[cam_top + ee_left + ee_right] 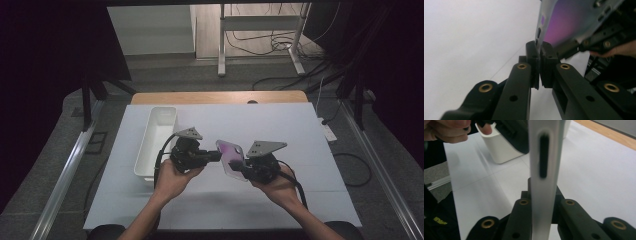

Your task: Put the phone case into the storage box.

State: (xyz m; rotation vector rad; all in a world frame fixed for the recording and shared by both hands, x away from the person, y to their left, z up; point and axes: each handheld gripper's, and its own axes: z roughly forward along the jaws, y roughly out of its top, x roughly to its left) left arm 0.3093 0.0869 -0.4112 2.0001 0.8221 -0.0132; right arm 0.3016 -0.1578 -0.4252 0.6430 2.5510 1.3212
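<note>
left gripper [216,156]: jaws clenched on phone case [231,156] edge
right gripper [239,170]: jaws grasping case
tip: hold both firm beside tray [156,141]

A translucent, glossy plastic phone case [231,157] with a purple sheen sits between matt black plastic grippers, above a smooth matt white worktop [300,135] edged in wood, beside a smooth white plastic bin [156,140].
</note>
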